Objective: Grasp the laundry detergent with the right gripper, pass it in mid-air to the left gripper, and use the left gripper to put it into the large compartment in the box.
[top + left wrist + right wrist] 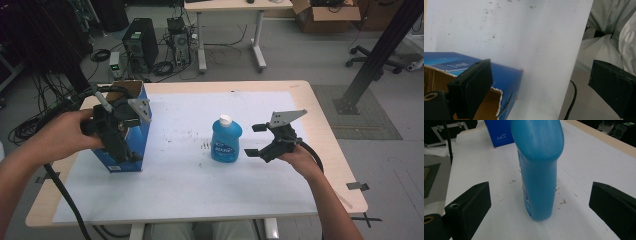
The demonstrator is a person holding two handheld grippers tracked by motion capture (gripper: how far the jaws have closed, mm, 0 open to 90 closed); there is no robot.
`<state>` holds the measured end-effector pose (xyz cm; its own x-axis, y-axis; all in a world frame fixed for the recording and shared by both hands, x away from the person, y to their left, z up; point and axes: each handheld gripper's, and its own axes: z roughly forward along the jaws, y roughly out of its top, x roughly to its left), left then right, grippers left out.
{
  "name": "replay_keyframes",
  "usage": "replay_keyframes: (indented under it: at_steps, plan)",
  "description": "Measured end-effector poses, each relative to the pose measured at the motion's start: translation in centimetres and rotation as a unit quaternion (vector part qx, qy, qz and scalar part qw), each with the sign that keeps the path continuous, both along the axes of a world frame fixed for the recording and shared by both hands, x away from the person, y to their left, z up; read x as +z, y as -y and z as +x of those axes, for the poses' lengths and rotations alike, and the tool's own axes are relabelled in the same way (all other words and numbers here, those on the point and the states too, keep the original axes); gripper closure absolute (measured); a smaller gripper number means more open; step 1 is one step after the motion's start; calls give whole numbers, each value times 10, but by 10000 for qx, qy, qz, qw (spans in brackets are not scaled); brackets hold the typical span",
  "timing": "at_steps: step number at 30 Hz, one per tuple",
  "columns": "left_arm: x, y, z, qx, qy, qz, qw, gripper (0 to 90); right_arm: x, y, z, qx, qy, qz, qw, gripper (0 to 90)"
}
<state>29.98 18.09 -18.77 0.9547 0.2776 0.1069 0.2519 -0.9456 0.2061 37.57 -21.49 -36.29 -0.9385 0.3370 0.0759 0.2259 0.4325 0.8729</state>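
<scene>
A blue bottle (226, 140) with a white cap stands upright mid-table on a white sheet. My right gripper (255, 140) is open just to its right, jaws facing it. In the right gripper view the bottle (539, 170) stands between the wide-apart jaws of my right gripper (539, 200), touching neither. A blue cardboard box (127, 145) with a torn open top stands at the left. My left gripper (125, 145) hangs open over the box's near side. In the left gripper view one jaw of my left gripper (540, 75) is above the box (509, 77) opening, the other beyond the table's edge.
The white sheet (190, 185) covers most of the wooden table (325, 150); small dark specks (205, 146) lie left of the bottle. A person's lap (609, 35) is at the near edge. On the floor behind are a computer tower (140, 42), cables and a black post (380, 50).
</scene>
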Motion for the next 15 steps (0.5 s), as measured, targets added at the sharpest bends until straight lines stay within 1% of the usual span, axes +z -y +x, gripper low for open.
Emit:
replay_keyframes:
  at_steps: [6,15]
  plan:
    - [-1,0,0,0,-2,-19,10000,57,-6,-6,3,26,2,6,10000,38]
    - [-1,-2,1,21,-4,2,10000,58,-13,-15,9,58,13,98,9999,47]
